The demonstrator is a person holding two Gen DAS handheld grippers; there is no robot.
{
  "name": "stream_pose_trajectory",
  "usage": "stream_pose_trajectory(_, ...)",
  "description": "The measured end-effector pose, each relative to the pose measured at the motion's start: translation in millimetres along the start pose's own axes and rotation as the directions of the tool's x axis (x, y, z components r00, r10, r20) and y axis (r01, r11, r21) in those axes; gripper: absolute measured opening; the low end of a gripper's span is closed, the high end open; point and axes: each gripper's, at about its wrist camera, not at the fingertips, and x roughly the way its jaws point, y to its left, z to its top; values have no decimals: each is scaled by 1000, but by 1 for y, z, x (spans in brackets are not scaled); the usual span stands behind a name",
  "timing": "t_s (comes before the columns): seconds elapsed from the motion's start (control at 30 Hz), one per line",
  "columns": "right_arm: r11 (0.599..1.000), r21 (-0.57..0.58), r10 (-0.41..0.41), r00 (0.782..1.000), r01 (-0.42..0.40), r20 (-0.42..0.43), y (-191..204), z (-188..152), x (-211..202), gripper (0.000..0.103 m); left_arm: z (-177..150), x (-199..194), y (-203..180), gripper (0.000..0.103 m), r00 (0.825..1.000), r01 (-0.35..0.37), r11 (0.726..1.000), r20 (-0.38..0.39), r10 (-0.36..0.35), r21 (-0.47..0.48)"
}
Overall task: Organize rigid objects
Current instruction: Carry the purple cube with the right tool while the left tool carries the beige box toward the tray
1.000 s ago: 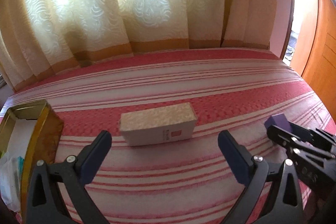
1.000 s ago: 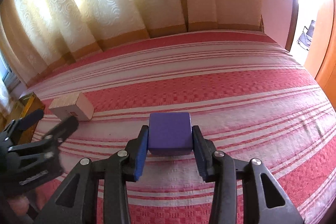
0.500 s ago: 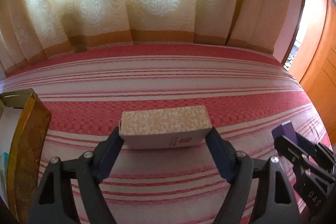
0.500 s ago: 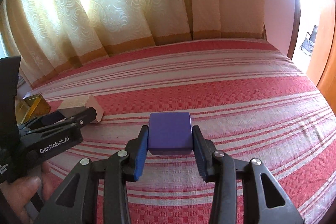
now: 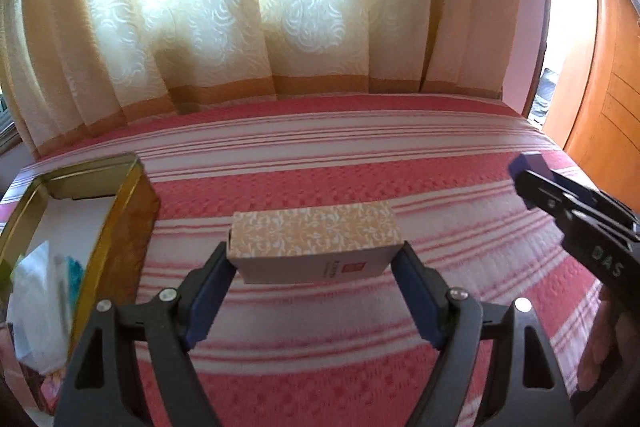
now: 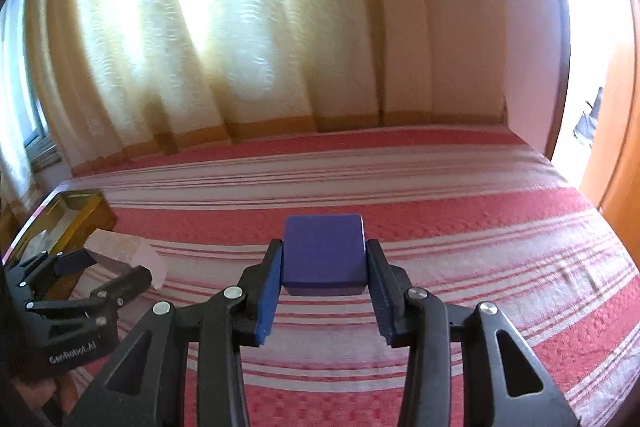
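Since half a second ago the left gripper [image 5: 316, 267] has closed in on the cream cardboard box with a floral-patterned top and a small red stamp on its front [image 5: 316, 247], and the box now sits higher against the red-and-white striped woven bedspread [image 5: 320, 179], seemingly lifted clear of it, though the gap beneath is hard to confirm. The gripper's blue-padded fingers [image 5: 208, 299] press the box's two short ends, spread wide to span its length. At 9 o'clock from the box stands a gold-rimmed open tin with amber-brown sides [image 5: 120, 211], holding white and teal wrappers that are blurred.

In the right wrist view, the right gripper [image 6: 324, 279] is closed to a medium width on a purple rigid cube with rounded edges [image 6: 324, 251], its pads flat against the left and right faces. The cube appears held over the bedspread [image 6: 480, 219]. At 9 o'clock from it, the left gripper [image 6: 100, 267] shows from the side with the box [image 6: 132, 255] blurred between its fingers, the tin [image 6: 80, 211] just beyond.

In the left wrist view the right gripper [image 5: 532, 175] enters at 3 o'clock, the cube [image 5: 530, 161] at its tip. Cream patterned curtains with an orange band [image 5: 240, 27] hang behind the bed.
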Motion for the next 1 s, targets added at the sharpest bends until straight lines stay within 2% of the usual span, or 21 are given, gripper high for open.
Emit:
stream_pose_trajectory(0.23,999,-44,29,998,-27,56,24,-3,-13,43,-7,-19,9,80,999,-8,1000,51,8,-6)
stream_pose_trajectory(0.53,999,-20,36,993,-34,110,28,-8,-28,43,-7,-41,19,80,993,-15,1000,116,18,-23)
stream_pose_trajectory(1.0,995,-92,-22,971,45,236,47,-14,-52,43,-14,-61,25,80,979,-40,999,201,42,-11)
